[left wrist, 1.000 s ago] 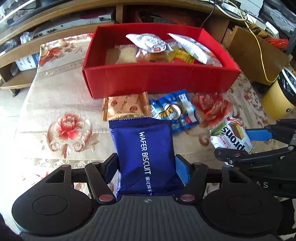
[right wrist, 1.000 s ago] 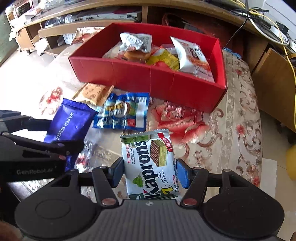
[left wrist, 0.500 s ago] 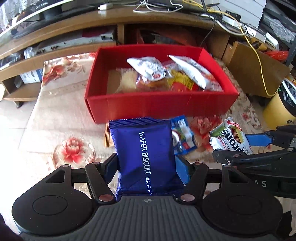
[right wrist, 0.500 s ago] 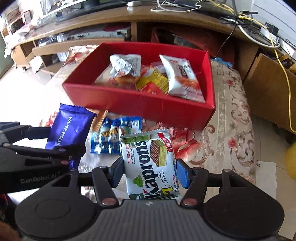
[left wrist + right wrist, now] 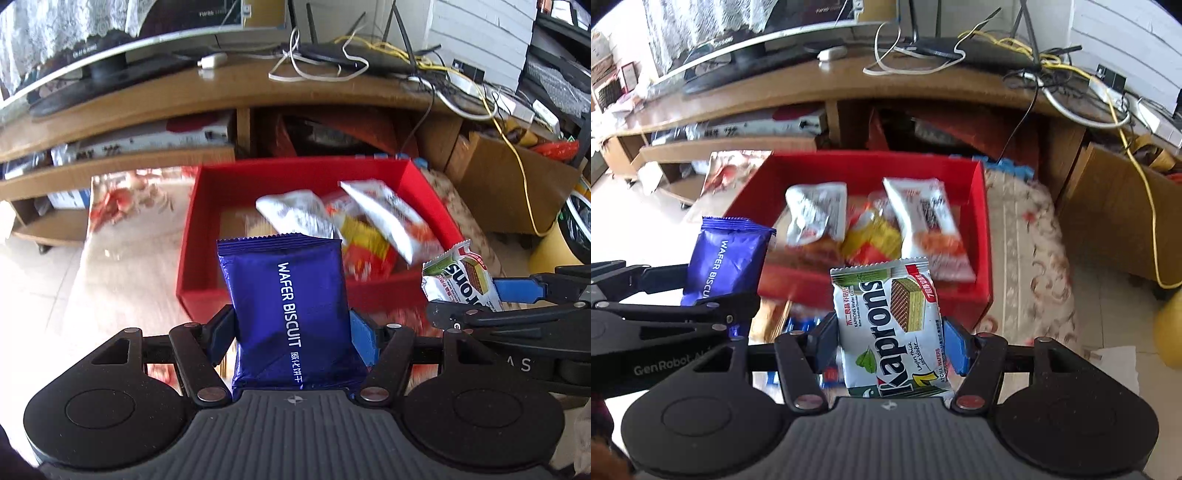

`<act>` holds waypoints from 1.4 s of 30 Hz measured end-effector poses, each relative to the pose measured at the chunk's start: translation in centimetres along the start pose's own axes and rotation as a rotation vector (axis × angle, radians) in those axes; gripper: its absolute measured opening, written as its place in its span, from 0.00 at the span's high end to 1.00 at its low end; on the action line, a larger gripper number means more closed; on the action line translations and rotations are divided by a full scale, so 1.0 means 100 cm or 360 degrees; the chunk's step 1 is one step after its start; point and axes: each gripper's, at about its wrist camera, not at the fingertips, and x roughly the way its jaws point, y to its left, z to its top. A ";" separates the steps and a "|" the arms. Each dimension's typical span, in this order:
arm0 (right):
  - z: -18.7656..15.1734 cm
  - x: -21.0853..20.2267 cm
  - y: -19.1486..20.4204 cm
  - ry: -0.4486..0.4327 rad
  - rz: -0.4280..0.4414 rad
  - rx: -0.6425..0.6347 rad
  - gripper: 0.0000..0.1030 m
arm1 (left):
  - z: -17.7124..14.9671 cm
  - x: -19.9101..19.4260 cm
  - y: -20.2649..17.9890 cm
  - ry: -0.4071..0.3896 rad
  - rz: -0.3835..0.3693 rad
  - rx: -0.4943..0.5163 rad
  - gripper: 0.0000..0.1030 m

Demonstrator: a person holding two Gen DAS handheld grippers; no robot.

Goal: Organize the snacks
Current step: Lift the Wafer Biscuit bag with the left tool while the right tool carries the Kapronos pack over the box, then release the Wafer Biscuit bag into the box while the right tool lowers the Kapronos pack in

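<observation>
My left gripper (image 5: 291,332) is shut on a blue wafer biscuit pack (image 5: 288,314) and holds it in the air in front of the red box (image 5: 207,295). My right gripper (image 5: 890,339) is shut on a white and green Kaprons wafer pack (image 5: 890,325), raised before the same red box (image 5: 982,236). The box holds several snack packs (image 5: 919,221). Each gripper shows in the other's view: the right one with the Kaprons pack (image 5: 461,280), the left one with the blue pack (image 5: 727,266).
A flowered cloth (image 5: 1027,258) covers the table. Two loose packs (image 5: 783,325) lie on it below the box front, partly hidden. Behind stands a wooden TV bench (image 5: 258,92) with cables. A cardboard box (image 5: 517,184) and a yellow bin (image 5: 554,247) are at the right.
Both grippers have risen and moved forward toward the red box with their packs. The loose packs on the cloth have dropped out of the left wrist view.
</observation>
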 end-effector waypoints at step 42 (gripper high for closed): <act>0.080 0.078 -0.014 0.0011 -0.0111 0.0071 0.46 | 0.068 0.070 0.004 0.0003 0.0129 0.0011 0.31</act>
